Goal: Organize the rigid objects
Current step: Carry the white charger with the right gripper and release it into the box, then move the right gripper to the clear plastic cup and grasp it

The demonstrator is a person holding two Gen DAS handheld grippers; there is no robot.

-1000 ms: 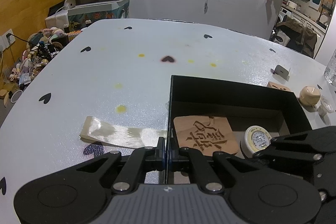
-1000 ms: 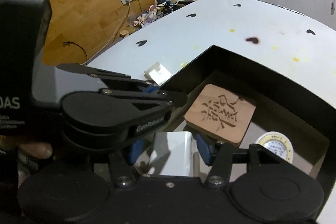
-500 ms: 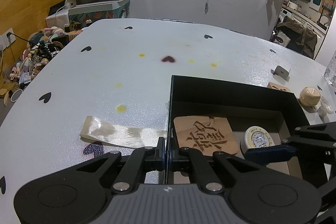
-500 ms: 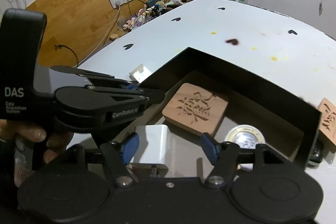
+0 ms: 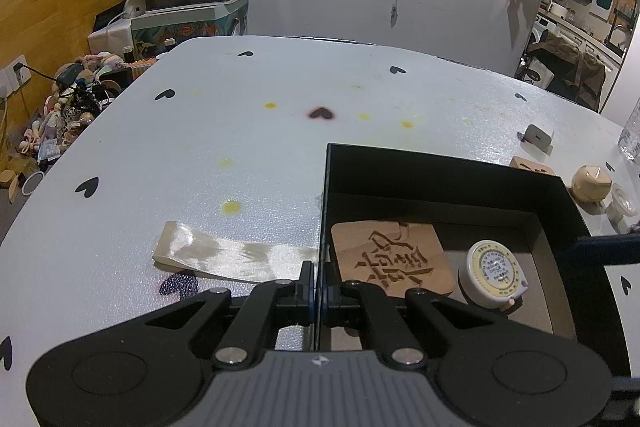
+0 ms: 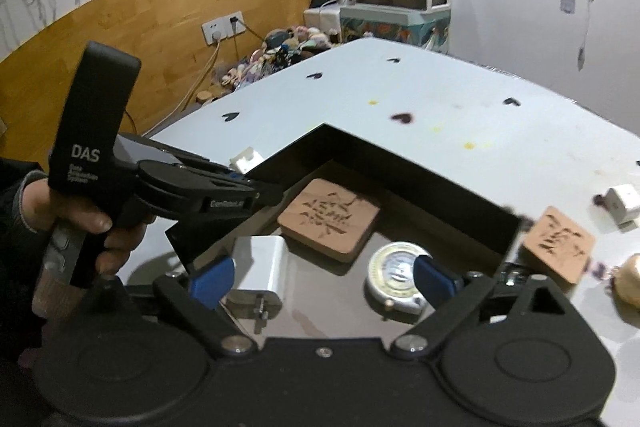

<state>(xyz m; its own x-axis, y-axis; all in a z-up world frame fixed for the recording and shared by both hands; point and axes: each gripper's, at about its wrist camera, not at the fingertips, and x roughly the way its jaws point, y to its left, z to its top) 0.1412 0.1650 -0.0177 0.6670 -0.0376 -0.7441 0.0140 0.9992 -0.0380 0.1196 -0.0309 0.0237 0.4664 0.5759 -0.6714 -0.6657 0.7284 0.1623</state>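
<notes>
My left gripper (image 5: 318, 289) is shut on the left wall of the black box (image 5: 440, 163) and keeps still. Inside the box lie a carved wooden coaster (image 6: 328, 213), a round tape measure (image 6: 396, 277) and a white charger plug (image 6: 260, 267). My right gripper (image 6: 324, 279) hovers over the box's near side with its jaws opening wide. The plug rests on the box floor beside the left blue pad (image 6: 212, 279), and neither pad presses on it. In the left wrist view the coaster (image 5: 388, 259) and tape measure (image 5: 494, 273) also show.
Right of the box on the white table lie a second carved coaster (image 6: 558, 247), a white cube (image 6: 622, 203) and a beige lump (image 5: 592, 183). A shiny ribbon strip (image 5: 228, 257) lies left of the box. A person's hand (image 6: 80, 219) holds the left gripper's handle.
The right gripper's jaws spread from gripping the white plug to wide apart, and it drew back and up. The plug now lies in the box. The left gripper stayed put.
</notes>
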